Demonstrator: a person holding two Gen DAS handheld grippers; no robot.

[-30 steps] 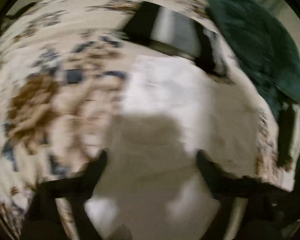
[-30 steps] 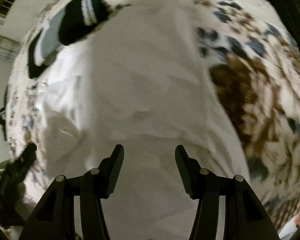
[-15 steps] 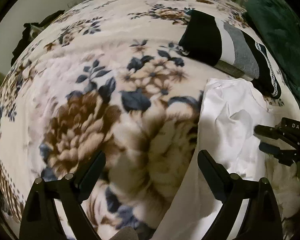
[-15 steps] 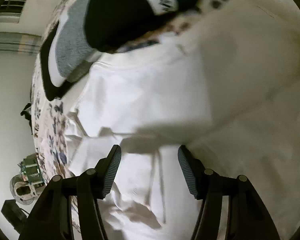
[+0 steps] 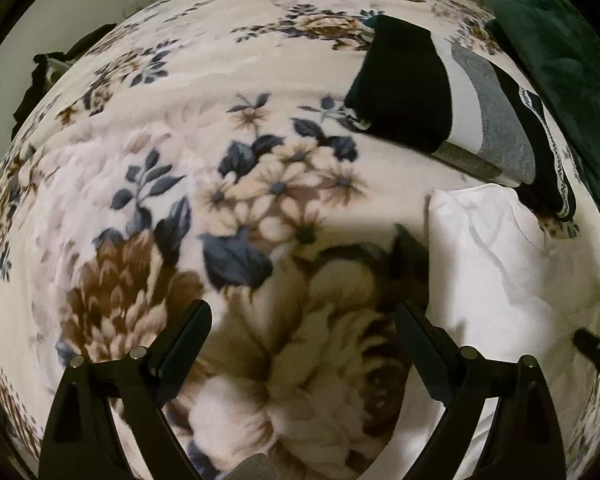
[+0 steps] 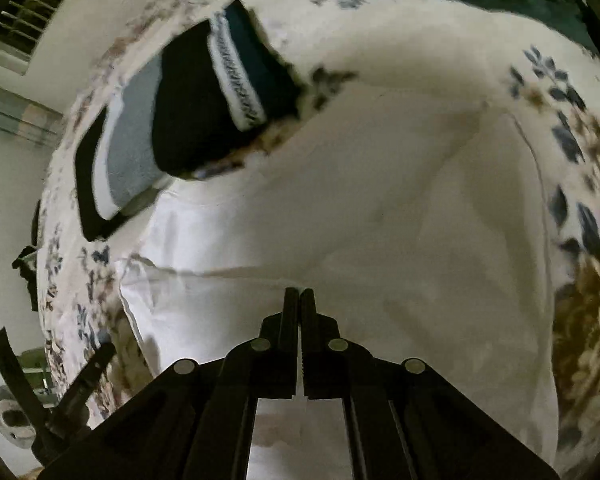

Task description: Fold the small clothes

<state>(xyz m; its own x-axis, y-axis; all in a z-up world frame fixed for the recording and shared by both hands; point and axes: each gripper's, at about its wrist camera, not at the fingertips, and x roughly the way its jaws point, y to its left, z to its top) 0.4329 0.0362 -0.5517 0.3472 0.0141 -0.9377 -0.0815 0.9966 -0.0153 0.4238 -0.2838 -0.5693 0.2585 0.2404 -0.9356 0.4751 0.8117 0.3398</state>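
Observation:
A white garment (image 6: pixel 380 200) lies spread on a floral blanket (image 5: pixel 220 160). In the right wrist view my right gripper (image 6: pixel 299 294) has its two fingers pressed together at a crease in the white cloth, pinching it. In the left wrist view my left gripper (image 5: pixel 304 336) is open over the brown flower print with nothing between its fingers. The white garment (image 5: pixel 492 264) lies just past its right finger, one corner folded. The tip of the right gripper (image 5: pixel 592 344) shows at the right edge.
A stack of folded black, white and grey clothes (image 5: pixel 440 100) sits beyond the garment, also seen as the folded stack (image 6: pixel 204 112). A dark green blanket (image 5: pixel 560 60) is bunched at the far right. Dark items hang off the bed's left edge (image 5: pixel 40 80).
The right gripper's fingers have shut, having stood open over the white cloth before. The left gripper has slid left off the garment onto the floral print and stays open.

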